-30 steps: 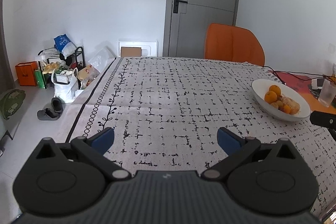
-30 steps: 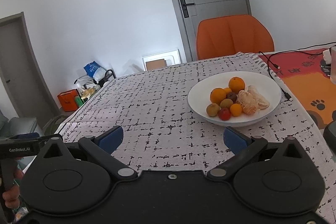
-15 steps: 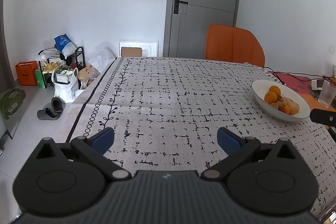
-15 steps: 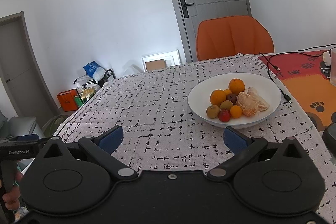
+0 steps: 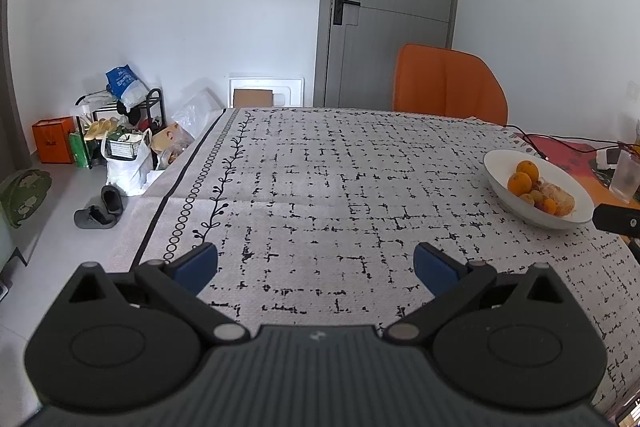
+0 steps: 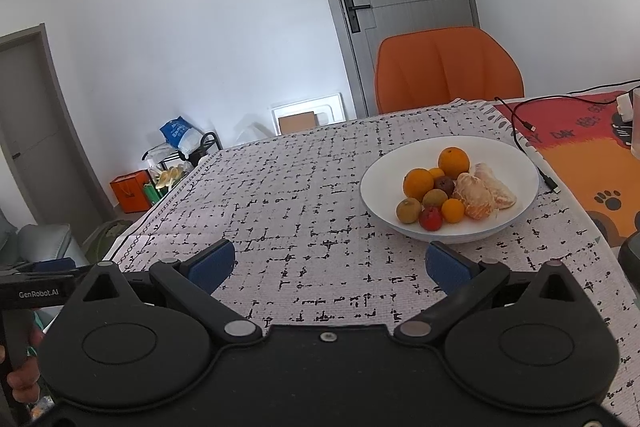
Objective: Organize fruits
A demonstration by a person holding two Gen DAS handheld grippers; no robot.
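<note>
All the fruits point(image 6: 448, 187) sit heaped in the white bowl point(image 6: 516, 163) on the tabletop point(image 6: 304, 195); both grippers, left gripper point(image 5: 316, 265) and right gripper point(image 6: 326, 265), hover with fingers spread apart, holding nothing.

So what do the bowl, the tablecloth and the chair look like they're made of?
Bowl: probably glazed ceramic; smooth, white, softly glossy, though plastic can't be ruled out.
Tablecloth: woven fabric; matte, grainy texture with a printed black pattern and a fold crease.
Chair: orange upholstery with stitched seams, likely faux leather or fabric.
</note>
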